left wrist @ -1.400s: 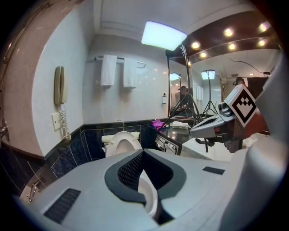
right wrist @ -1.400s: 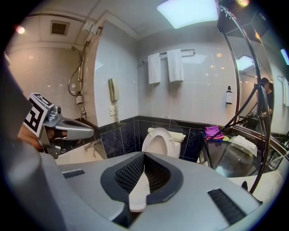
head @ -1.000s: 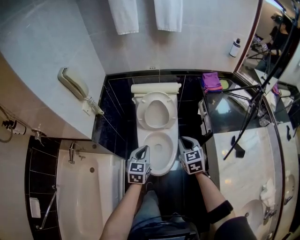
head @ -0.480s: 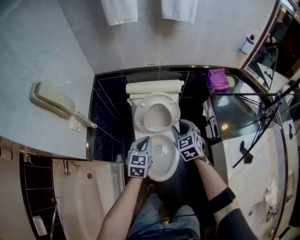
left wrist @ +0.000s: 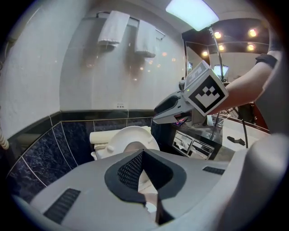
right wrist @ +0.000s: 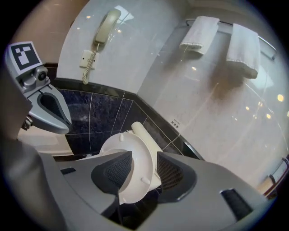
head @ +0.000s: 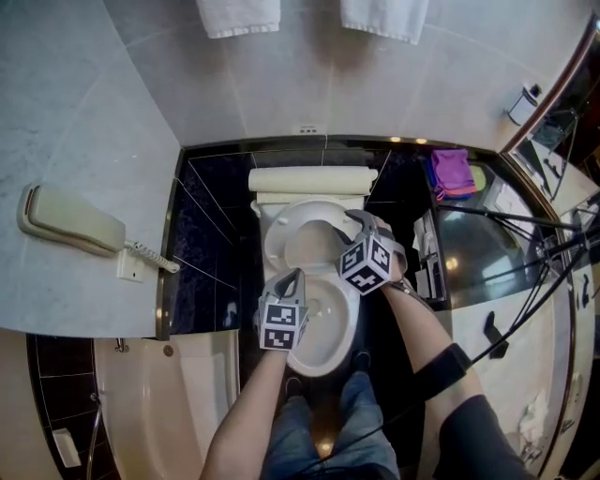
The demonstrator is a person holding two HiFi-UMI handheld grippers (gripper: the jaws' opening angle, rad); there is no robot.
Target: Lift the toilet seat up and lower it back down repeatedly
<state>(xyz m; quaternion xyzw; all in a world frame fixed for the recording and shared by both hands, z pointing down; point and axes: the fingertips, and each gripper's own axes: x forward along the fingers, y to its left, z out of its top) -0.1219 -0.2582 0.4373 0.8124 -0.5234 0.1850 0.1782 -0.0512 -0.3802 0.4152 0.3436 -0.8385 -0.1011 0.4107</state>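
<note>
The white toilet seat (head: 279, 234) stands raised against the cistern, above the open bowl (head: 323, 333). My right gripper (head: 352, 218) is at the seat's right rim, rolled onto its side. In the right gripper view, its jaws (right wrist: 144, 154) have just been opening and stand wide, with the seat's edge (right wrist: 118, 143) between the pads and not pinched. My left gripper (head: 292, 275) hovers over the bowl's left side, shut and empty. The left gripper view shows its tips (left wrist: 143, 152) meeting in front of the seat (left wrist: 128, 137), clear of it.
A wall phone (head: 70, 225) hangs at the left, with a bathtub (head: 178, 403) below it. Two towels (head: 239, 14) hang on the far wall. On the right are a purple cloth (head: 452, 173), a dark counter and black tripod legs (head: 525, 253).
Both grippers moved forward from the bowl's front toward the raised seat. The right one rolled sideways, reached the seat's right rim and opened its jaws. The seat stayed up.
</note>
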